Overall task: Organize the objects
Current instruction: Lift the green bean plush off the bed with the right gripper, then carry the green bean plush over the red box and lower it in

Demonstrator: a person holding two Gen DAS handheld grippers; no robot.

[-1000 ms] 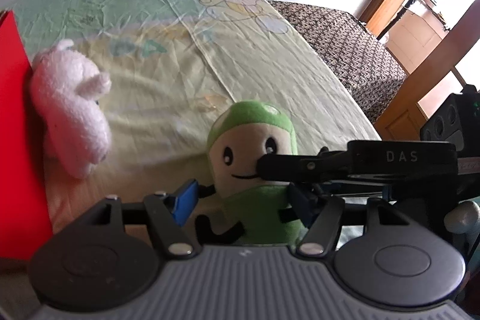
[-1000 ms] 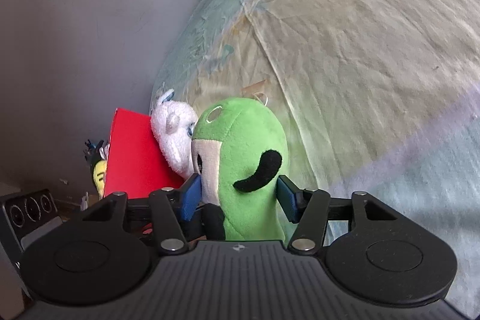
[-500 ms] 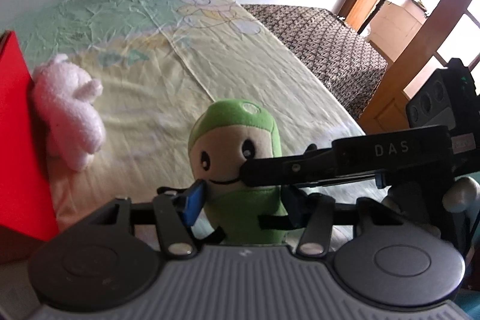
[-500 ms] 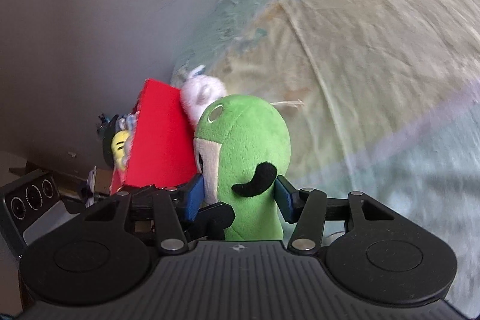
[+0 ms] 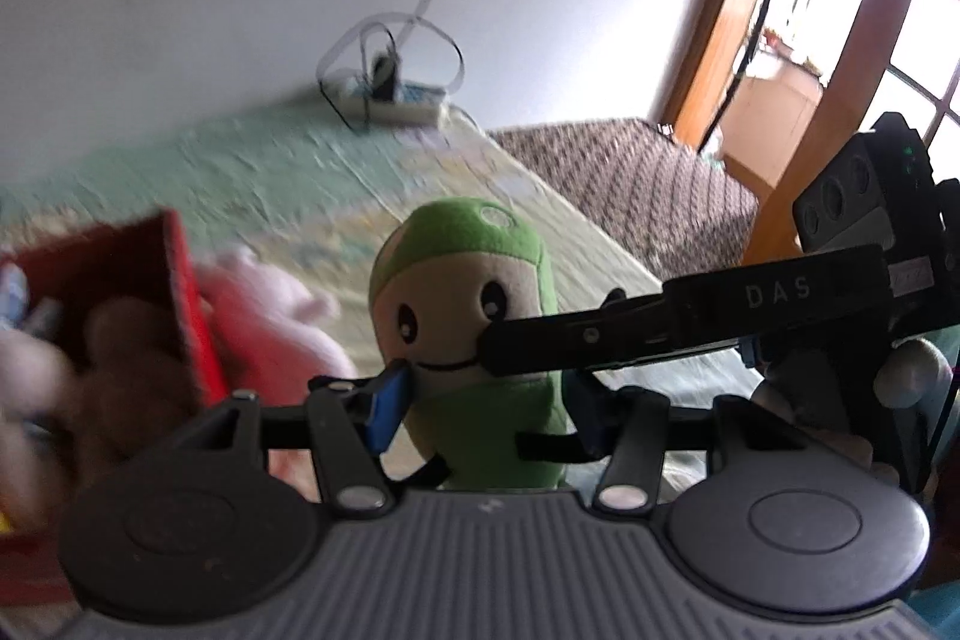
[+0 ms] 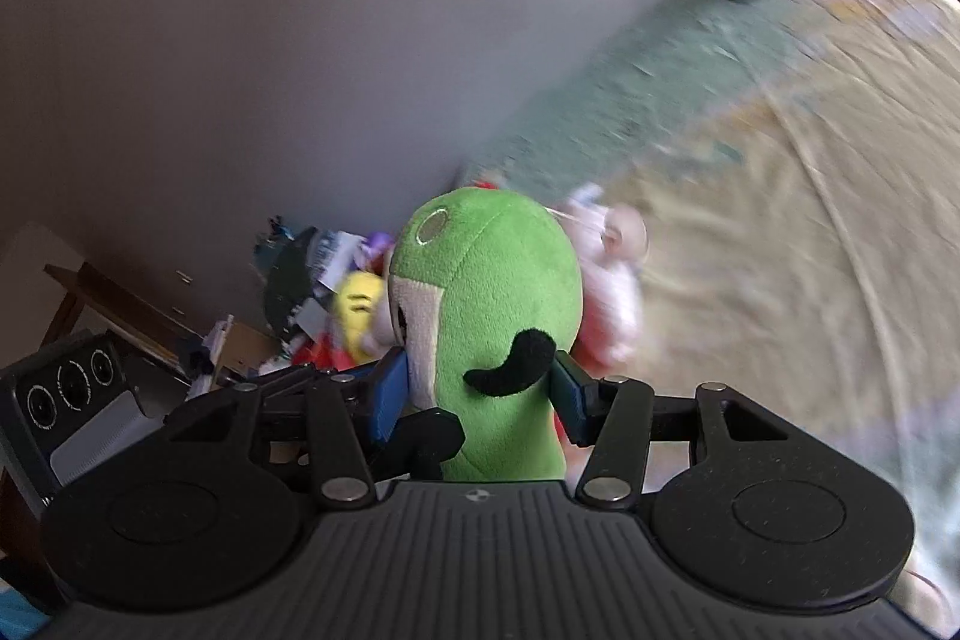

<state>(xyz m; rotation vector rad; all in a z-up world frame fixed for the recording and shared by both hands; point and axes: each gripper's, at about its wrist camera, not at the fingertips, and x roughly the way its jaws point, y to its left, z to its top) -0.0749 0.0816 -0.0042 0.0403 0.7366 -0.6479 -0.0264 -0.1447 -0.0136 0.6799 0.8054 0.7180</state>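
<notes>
A green plush toy (image 5: 462, 316) with a cream face is held up above the bed by both grippers. My left gripper (image 5: 483, 409) is shut on its lower body from the front. My right gripper (image 6: 477, 394) is shut on its sides; the plush (image 6: 492, 304) shows there in profile with a black arm. The right gripper's finger (image 5: 660, 334) crosses the toy's face in the left wrist view. A red box (image 5: 174, 292) holding several soft toys is at the left. A pink plush (image 5: 270, 316) leans against the box's outer wall.
The bed (image 5: 300, 172) has a pale green and yellow sheet. A power strip with cables (image 5: 396, 100) lies at its far end by the white wall. A dark patterned mattress (image 5: 630, 184) and a wooden door frame (image 5: 720, 10) are to the right. Clutter (image 6: 300, 280) lies beyond the box.
Both grippers have lifted the green plush higher off the bed and carried it toward the red box. The box's inside now shows. The view is blurred by motion.
</notes>
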